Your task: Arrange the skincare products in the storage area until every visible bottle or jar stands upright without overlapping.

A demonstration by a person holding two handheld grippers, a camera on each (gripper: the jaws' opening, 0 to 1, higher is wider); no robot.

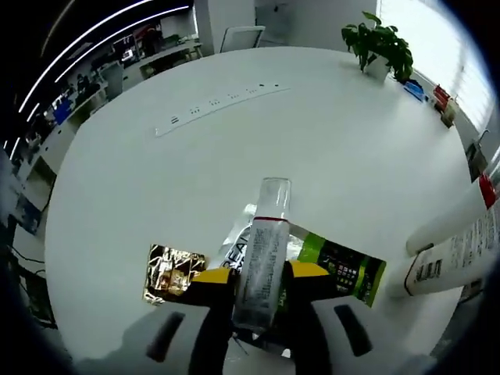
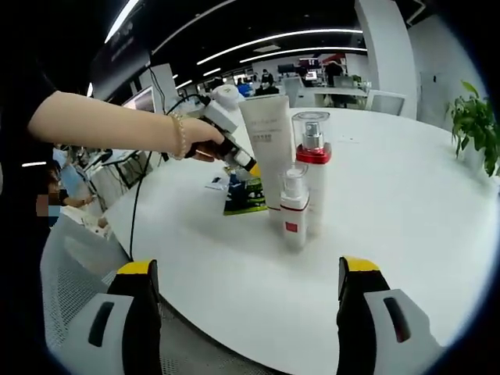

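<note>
My left gripper (image 1: 262, 276) is shut on a white bottle (image 1: 262, 262) with a red band and a clear cap, held low over the white table (image 1: 312, 141). In the right gripper view three products stand upright in a tight group: a tall white tube (image 2: 269, 144), a red-collared pump bottle (image 2: 313, 168) and a smaller white bottle (image 2: 294, 209) in front. Two of these products, the bottle (image 1: 457, 215) and the tube (image 1: 453, 262), also appear at the right edge of the left gripper view. My right gripper (image 2: 246, 301) stands open, short of the group, with nothing between its fingers.
A gold packet (image 1: 173, 272), a silver sachet (image 1: 238, 238) and a green box (image 1: 351, 269) lie flat under the left gripper. A power strip (image 1: 219, 100) runs across the far table, and a potted plant (image 1: 379, 43) stands at its edge. A person's hand (image 2: 199, 141) holds the left gripper (image 2: 234, 156).
</note>
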